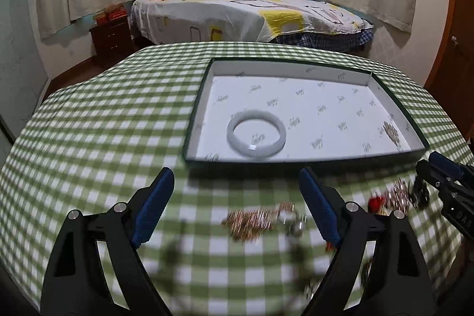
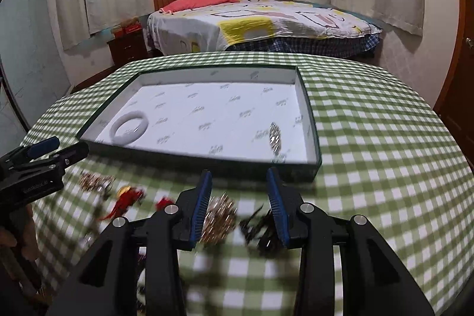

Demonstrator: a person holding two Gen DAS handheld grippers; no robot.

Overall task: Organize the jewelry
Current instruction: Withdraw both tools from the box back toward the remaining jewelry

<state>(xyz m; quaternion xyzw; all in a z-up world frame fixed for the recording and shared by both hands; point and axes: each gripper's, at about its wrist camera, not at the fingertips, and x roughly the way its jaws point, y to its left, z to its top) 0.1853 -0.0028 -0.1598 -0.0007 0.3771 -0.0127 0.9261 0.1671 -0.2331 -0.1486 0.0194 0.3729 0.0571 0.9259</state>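
Note:
A shallow white-lined box [image 1: 204,96] [image 2: 311,120] lies on the green checked tablecloth. A white bangle [image 1: 256,133] [image 2: 129,131] lies in its near left part and a small metallic piece [image 1: 391,131] [image 2: 275,138] near its right wall. On the cloth in front of the box lie a gold chain heap [image 1: 254,219] [image 2: 94,181], red ornaments [image 2: 126,199] [image 1: 375,202], a gold cluster [image 2: 220,216] and a black piece [image 2: 260,227]. My left gripper [image 1: 235,202] is open above the gold chain heap. My right gripper [image 2: 240,205] is open, with the gold cluster and black piece between its fingers.
The table [image 1: 89,138] [image 2: 385,168] falls away at its far and side edges. A bed [image 1: 237,11], a dark nightstand [image 1: 109,40] and curtains stand beyond. The right gripper shows at the right edge of the left wrist view [image 1: 444,176]; the left gripper shows at the left of the right wrist view [image 2: 44,156].

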